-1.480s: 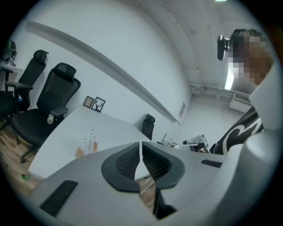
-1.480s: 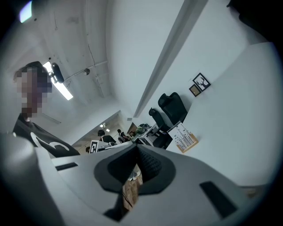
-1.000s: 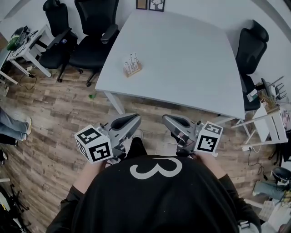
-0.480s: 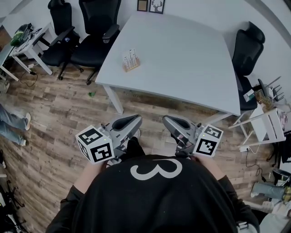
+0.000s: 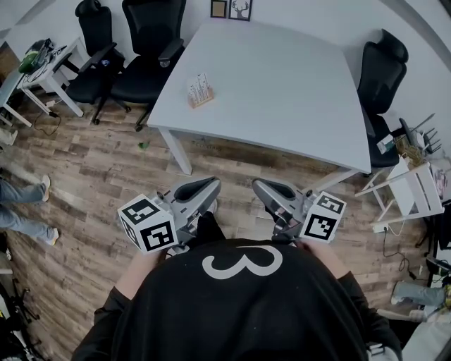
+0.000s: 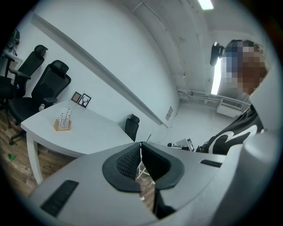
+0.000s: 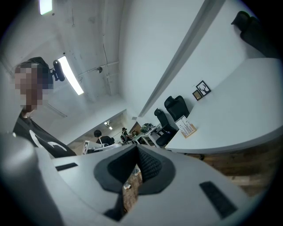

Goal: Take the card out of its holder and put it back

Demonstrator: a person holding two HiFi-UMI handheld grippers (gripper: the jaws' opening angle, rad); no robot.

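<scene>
A small wooden holder with white cards (image 5: 199, 91) standing in it sits near the left edge of the white table (image 5: 282, 92). The same holder with cards shows in the left gripper view (image 6: 63, 121) and in the right gripper view (image 7: 187, 128). My left gripper (image 5: 208, 185) and my right gripper (image 5: 259, 185) are held close to my chest, over the wooden floor and well short of the table. Both have their jaws closed tip to tip with nothing between them.
Black office chairs (image 5: 144, 42) stand at the table's far left, another chair (image 5: 379, 70) at its right. A white side desk (image 5: 49, 67) is at far left, a white rack (image 5: 416, 187) at right. A person's legs (image 5: 21, 204) show at the left edge. Two framed pictures (image 5: 231, 8) lean against the far wall.
The head view has shifted slightly, so the table and holder sit a little higher and further left. The legs at the left edge moved. Both grippers kept their place.
</scene>
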